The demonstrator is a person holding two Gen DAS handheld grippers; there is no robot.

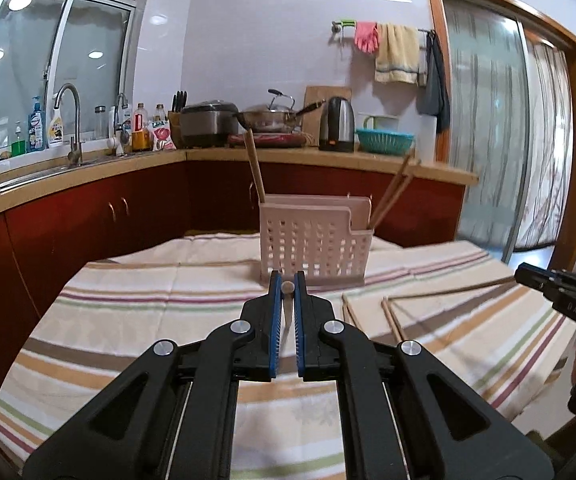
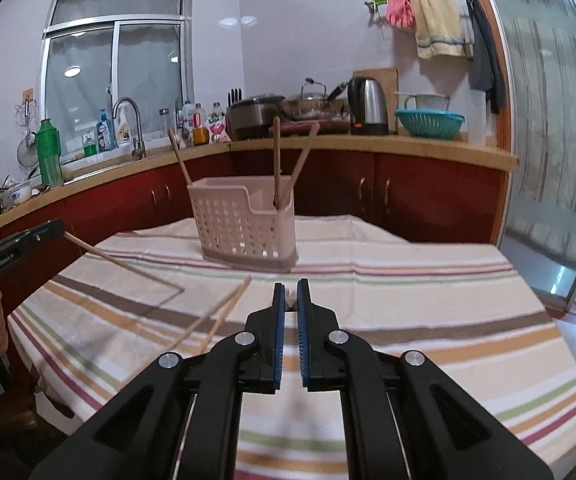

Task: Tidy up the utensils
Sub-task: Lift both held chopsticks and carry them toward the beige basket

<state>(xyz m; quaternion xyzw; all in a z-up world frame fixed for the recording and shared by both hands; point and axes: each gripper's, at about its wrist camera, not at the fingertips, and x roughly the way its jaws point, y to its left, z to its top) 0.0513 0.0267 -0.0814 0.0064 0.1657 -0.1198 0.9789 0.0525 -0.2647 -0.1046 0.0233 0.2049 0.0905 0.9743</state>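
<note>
**Carrying one chopstick in each gripper toward the holder**

Gripping near the thick end gives you control: your left gripper [image 1: 288, 286] is clenched on a chopstick [image 1: 288, 289] seen end-on between its blue pads, and from the right wrist view that stick [image 2: 123, 266] slopes down and away from the tongs, its far tip low over the striped cloth [image 1: 147, 320]. Your right gripper [image 2: 291, 300] is likewise clamped on a second chopstick [image 1: 448, 290] at its end. The pink slotted holder [image 1: 308, 244] stands upright straight ahead of both tongs, with three chopsticks already leaning in it. Two loose chopsticks [image 2: 223, 312] lie on the cloth between your grippers. I judge you'll need each stick tipped upright above the holder's rim before letting go.
</note>
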